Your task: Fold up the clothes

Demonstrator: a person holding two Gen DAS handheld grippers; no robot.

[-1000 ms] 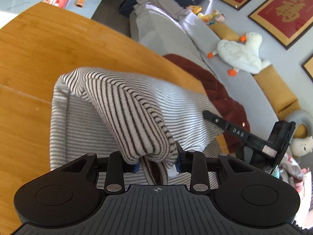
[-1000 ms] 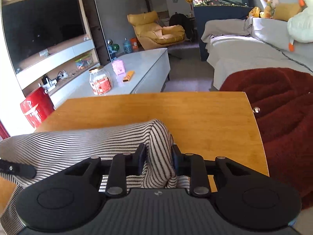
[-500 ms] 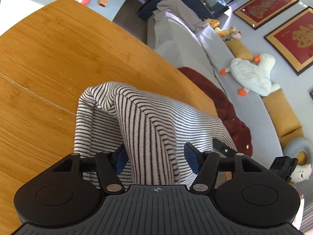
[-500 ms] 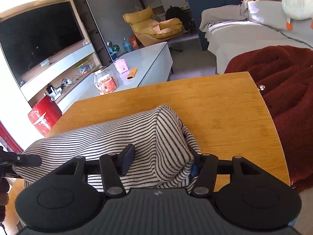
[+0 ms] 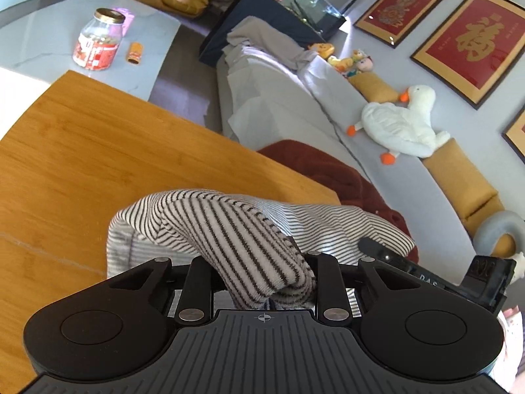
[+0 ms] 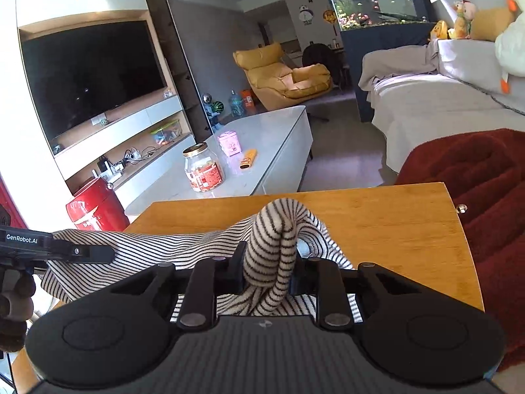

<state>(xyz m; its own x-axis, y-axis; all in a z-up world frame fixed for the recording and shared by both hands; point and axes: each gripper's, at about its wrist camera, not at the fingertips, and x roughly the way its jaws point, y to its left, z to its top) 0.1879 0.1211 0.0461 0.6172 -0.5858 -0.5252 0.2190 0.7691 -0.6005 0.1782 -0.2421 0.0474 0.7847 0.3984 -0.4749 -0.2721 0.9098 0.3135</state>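
A black-and-white striped garment (image 5: 229, 226) lies partly folded on the wooden table (image 5: 98, 151). My left gripper (image 5: 262, 279) is shut on a thick fold of the striped garment. My right gripper (image 6: 269, 262) is shut on another bunched fold of the same garment (image 6: 272, 239), lifted a little above the table (image 6: 393, 216). The right gripper's side shows in the left wrist view (image 5: 426, 279); the left gripper's side shows in the right wrist view (image 6: 49, 249). The fingertips are hidden by cloth.
A dark red blanket (image 6: 475, 180) hangs past the table's right edge, beside a grey sofa (image 5: 279, 98) with a plush goose (image 5: 400, 124). A white coffee table (image 6: 249, 157) with a jar (image 6: 203, 170) stands beyond the far edge.
Both grippers were shut on folds, opened half a second ago over the cloth, and are now shut again on bunched folds, which are lifted.
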